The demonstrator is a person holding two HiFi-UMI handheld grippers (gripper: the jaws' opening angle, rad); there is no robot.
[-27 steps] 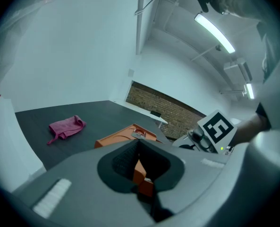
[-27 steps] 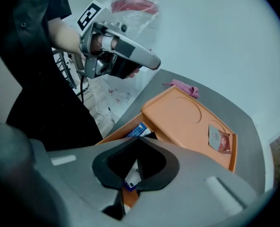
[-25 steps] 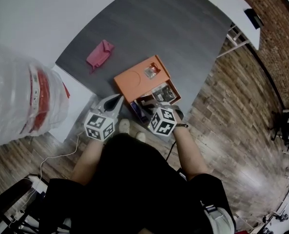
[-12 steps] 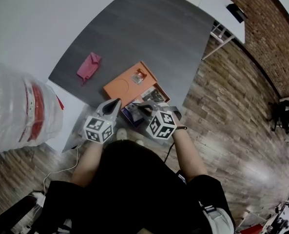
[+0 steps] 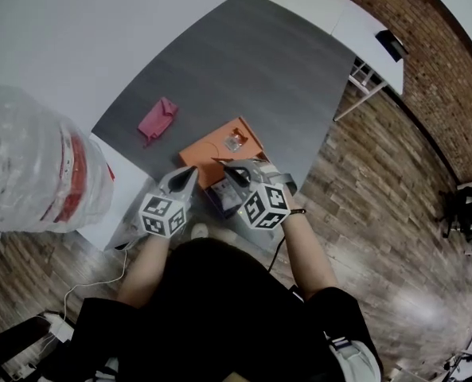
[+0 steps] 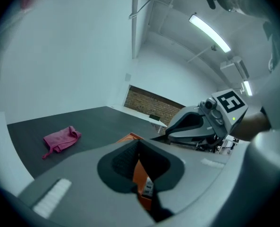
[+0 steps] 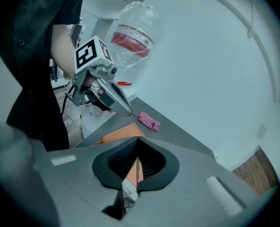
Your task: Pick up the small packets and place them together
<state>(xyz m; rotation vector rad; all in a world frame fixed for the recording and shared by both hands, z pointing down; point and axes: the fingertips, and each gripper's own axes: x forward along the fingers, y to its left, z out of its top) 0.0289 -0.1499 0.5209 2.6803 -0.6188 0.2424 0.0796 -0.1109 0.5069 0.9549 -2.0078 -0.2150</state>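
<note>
Right claw (image 5: 229, 170) hung over the near end of the orange box (image 5: 208, 151), jaws pressed together. A thin dark sliver seemed to poke out past the tips, but whether that was a packet pinched edge-on could not be told. Left claw (image 5: 189, 173) sat just beside it at the near edge of the table (image 5: 243, 62), also closed, with nothing visibly caught between its jaws.

One small packet (image 5: 236, 140) lay on the flat orange top, toward the box's far right corner. The box itself rested against the table's near edge, closer to the right corner. A pink cloth (image 5: 157, 119) lay well apart from it, near the left corner.

Any other packets were mostly hidden under the two claws; only a scrap of print showed through the right claw's slit. Judging from that, the gathering looked partly done at best. One packet sat in plain view, and the rest were yet to be set beside it.
</note>
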